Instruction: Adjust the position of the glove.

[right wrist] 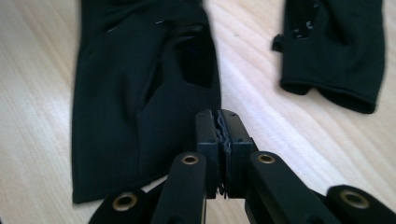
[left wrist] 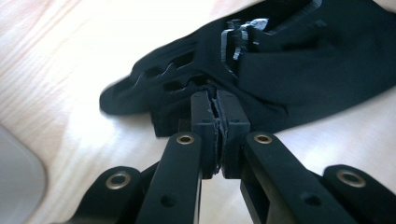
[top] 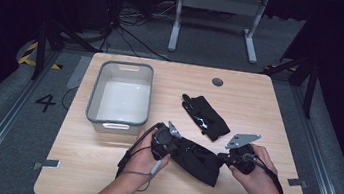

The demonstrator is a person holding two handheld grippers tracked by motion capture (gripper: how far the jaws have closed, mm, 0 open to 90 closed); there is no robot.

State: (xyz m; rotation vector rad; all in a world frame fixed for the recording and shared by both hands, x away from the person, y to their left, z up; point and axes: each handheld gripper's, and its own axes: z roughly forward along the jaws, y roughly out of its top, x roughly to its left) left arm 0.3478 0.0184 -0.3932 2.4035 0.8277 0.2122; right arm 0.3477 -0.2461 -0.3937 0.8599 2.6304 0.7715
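A black glove (top: 197, 161) lies flat near the table's front, stretched between my two grippers. My left gripper (top: 177, 147) is shut on its finger end, and in the left gripper view the jaws (left wrist: 215, 100) pinch the fabric of this glove (left wrist: 299, 70). My right gripper (top: 220, 158) is at the cuff end. In the right gripper view its jaws (right wrist: 223, 116) are closed on the edge of the glove (right wrist: 130, 93). A second black glove (top: 206, 115) (right wrist: 336, 46) lies loose at the table's centre, apart from both grippers.
A grey plastic bin (top: 94, 92), with nothing inside, stands at the left of the wooden table (top: 270, 105); its corner (left wrist: 18, 186) is close to my left gripper. A round cable hole (top: 217, 82) sits near the far edge.
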